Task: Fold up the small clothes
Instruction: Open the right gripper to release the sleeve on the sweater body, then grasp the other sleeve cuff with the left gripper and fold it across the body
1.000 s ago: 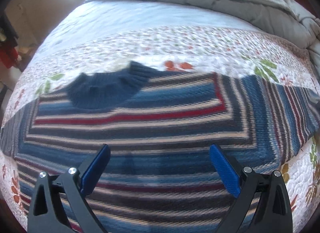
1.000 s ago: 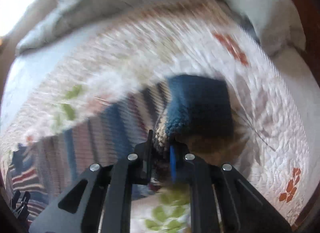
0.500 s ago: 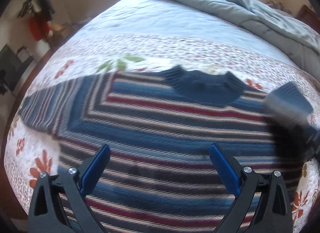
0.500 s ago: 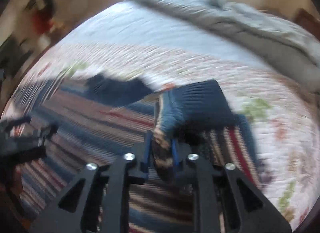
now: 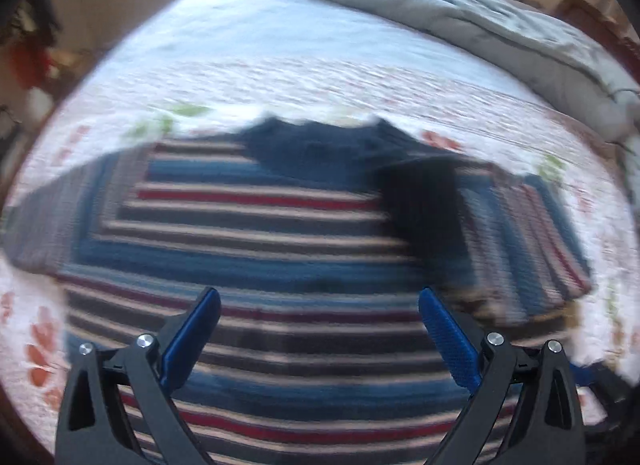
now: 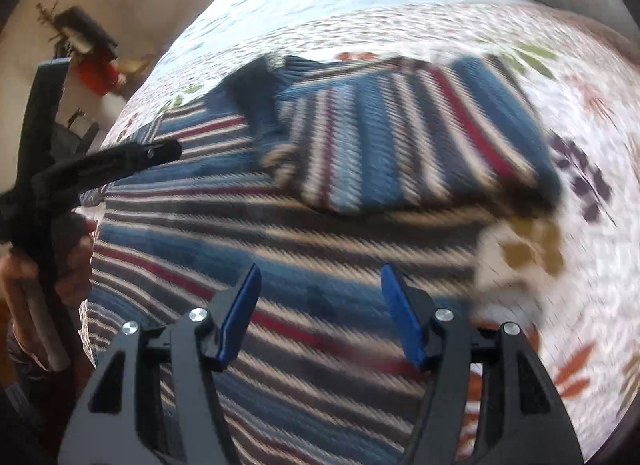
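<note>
Your left tool (image 5: 319,305) was spread wide, its blue pads apart and holding nothing, hovering over the lower body of the striped sweater (image 5: 260,265). Your right tool (image 6: 320,285) was also spread, pads clear of the knit and pinching nothing. The sweater lay flat on the bed, front up, dark blue collar (image 5: 320,145) toward the far side. Its right sleeve (image 6: 400,137) lay folded in across the chest, the cuff near the collar; the left sleeve (image 5: 52,217) stretched out flat to the side. In the right wrist view your left hand (image 6: 72,265) gripped the other tool's handle at the frame's left edge. Under the sweater lay a white floral quilt (image 5: 320,77), with a grey duvet (image 5: 460,13) bunched at the far end. Beige walls stood behind, and something red (image 6: 98,73) that was too blurred to tell
</note>
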Action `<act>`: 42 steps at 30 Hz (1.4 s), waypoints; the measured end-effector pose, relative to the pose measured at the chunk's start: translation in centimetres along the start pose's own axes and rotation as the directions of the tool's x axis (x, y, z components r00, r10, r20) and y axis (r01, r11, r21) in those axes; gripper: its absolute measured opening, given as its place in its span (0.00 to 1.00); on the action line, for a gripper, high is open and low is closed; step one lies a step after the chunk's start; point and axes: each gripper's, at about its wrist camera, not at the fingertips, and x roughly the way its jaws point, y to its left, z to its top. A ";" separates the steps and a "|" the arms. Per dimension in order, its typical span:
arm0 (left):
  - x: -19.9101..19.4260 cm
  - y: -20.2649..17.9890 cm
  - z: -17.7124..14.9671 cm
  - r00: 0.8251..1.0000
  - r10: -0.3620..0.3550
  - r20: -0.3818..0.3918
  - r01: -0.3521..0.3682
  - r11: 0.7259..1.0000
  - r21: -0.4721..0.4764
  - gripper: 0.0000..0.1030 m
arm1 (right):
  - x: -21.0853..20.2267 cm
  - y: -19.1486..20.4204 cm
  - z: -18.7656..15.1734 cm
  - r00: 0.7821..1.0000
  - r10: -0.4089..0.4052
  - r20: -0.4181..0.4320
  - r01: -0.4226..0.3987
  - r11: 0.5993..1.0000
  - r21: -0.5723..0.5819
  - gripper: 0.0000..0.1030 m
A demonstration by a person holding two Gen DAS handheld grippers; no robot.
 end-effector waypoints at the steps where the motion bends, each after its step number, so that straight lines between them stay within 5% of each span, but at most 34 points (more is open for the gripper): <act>1: 0.4 -1.0 -0.1 0.999 -0.024 -0.023 0.024 1.000 -0.006 0.97 | -0.5 -0.7 -0.8 1.000 0.008 0.004 -0.008 1.000 0.020 0.61; 7: 2.3 -1.5 -1.4 0.993 -0.041 -0.111 0.026 0.991 -0.130 0.96 | -0.2 0.0 -3.8 0.999 0.013 0.035 -0.014 1.000 0.022 0.61; 12: 3.0 1.2 -3.1 0.981 -0.131 -0.141 0.082 0.948 -0.308 0.96 | 0.9 0.8 -4.6 0.999 -0.008 0.039 0.007 1.000 0.012 0.63; 21: 5.3 -2.2 0.1 0.978 -0.151 -0.146 0.112 0.963 -0.244 0.92 | 1.8 0.5 -4.5 0.998 -0.060 0.011 0.060 0.998 -0.020 0.64; 24: 6.4 -2.7 0.4 0.983 -0.097 -0.156 0.059 0.971 -0.231 0.59 | 1.9 0.6 -4.6 0.997 -0.075 0.008 0.075 0.997 -0.034 0.64; 25: 6.4 -2.7 0.4 0.986 -0.083 -0.143 0.049 0.973 -0.227 0.39 | 1.9 0.6 -4.7 0.997 -0.080 0.008 0.080 0.996 -0.037 0.64; 28: 5.9 -1.5 0.3 0.989 -0.119 -0.091 0.092 0.962 -0.256 0.09 | 1.7 0.8 -4.8 0.996 -0.090 0.014 0.090 0.995 -0.044 0.68; 35: 1.8 0.9 1.9 0.985 -0.154 0.074 0.168 0.950 -0.264 0.06 | 1.3 0.7 -5.0 0.994 -0.106 0.014 0.107 0.994 -0.038 0.68; 42: -1.1 8.6 5.1 0.982 0.040 0.183 0.011 0.963 -0.270 0.06 | 0.8 1.4 -5.0 0.993 -0.117 0.017 0.117 0.991 -0.057 0.69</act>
